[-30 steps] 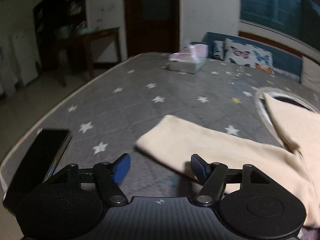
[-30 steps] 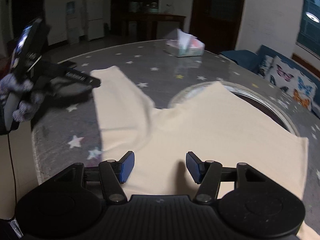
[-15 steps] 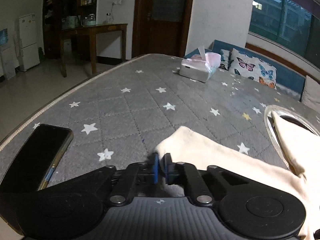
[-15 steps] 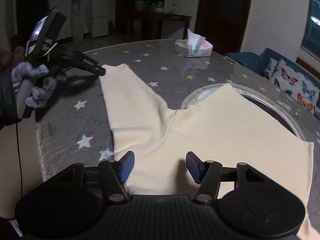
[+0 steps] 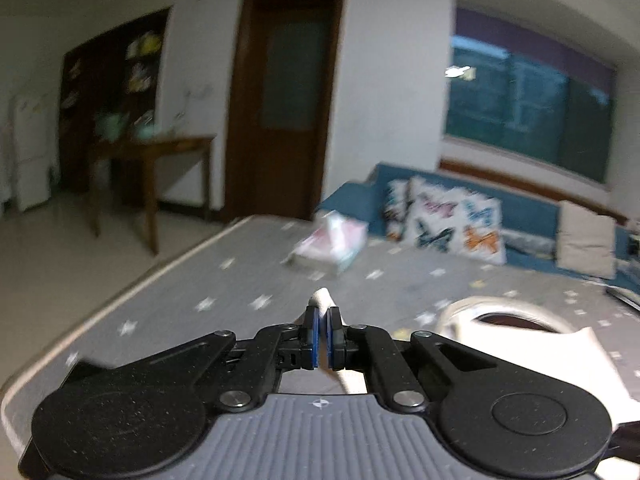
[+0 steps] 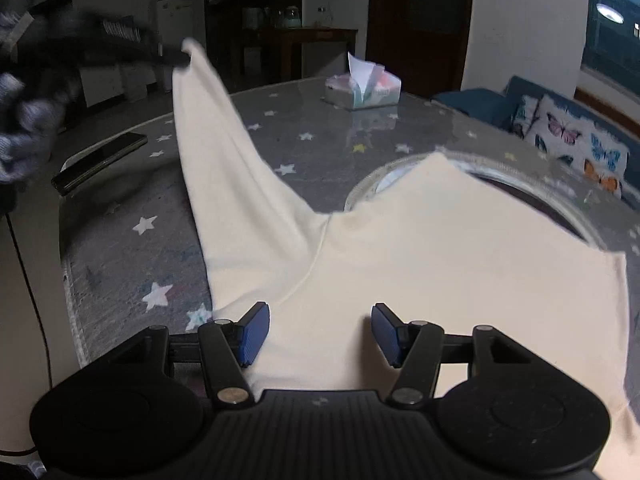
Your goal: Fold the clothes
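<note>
Starry table (image 6: 320,148), phone (image 6: 98,162), tissue box (image 6: 362,90) (beyond garment (image 6: 400,260))

No legible text, label, brand, number or sign is shown in either view. A strip of pale lettering is carried on the side of the left hand-held gripper (image 6: 182,58) in the right wrist view, but it is blurred beyond reading. Printing on the tissue box (image 6: 363,89) cannot be made out.
</note>
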`<state>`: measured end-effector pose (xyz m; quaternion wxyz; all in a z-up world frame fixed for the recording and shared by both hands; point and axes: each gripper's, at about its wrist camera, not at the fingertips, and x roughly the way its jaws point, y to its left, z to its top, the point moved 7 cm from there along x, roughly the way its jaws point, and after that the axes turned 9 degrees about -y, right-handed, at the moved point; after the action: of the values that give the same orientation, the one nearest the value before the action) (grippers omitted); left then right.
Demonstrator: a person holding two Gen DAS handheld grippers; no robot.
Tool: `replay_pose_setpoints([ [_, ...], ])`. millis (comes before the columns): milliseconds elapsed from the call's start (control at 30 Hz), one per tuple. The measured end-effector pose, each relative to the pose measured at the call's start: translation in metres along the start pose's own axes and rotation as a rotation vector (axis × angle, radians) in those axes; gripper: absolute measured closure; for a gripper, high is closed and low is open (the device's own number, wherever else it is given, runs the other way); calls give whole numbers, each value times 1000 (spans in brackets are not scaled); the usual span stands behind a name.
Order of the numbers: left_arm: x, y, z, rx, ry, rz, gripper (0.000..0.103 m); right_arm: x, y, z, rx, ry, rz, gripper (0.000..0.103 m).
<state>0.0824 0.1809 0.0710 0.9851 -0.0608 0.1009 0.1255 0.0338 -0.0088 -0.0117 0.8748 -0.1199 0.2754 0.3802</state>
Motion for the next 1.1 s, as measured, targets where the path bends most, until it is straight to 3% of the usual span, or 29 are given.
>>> replay_pose_setpoints([
  [200, -30, -74, 33, 70, -99, -185, 99, -20, -14, 2, 11, -39, -26, 46],
  [367, -48, -140, 36, 127, -127, -362, 99, -47, -49, -3, 81, -64, -90, 46],
  [567, -54, -214, 11, 185, -79, -548, 98, -79, -87, -24, 157, -68, -179, 46],
  [767, -57, -262, -44, 284, 65, -667, 94, -105, -107, -51, 208, -48, -223, 46],
  [800, -59, -264, -53, 304, 86, -679, 93, -110, -110, -55, 218, -47, -228, 46],
  [867, -60, -261, -67, 345, 112, -694, 79, -118, -113, -60, 236, -49, -233, 46],
  [933, -58, -247, -77, 369, 122, -663, 72, -126, -117, -62, 251, -56, -241, 46],
  [1000, -56, -229, -85, 382, 137, -619, 72, -131, -120, -62, 265, -67, -247, 46],
  [1100, -31, -201, -93, 371, 190, -497, 74, -133, -124, -57, 285, -88, -249, 46],
])
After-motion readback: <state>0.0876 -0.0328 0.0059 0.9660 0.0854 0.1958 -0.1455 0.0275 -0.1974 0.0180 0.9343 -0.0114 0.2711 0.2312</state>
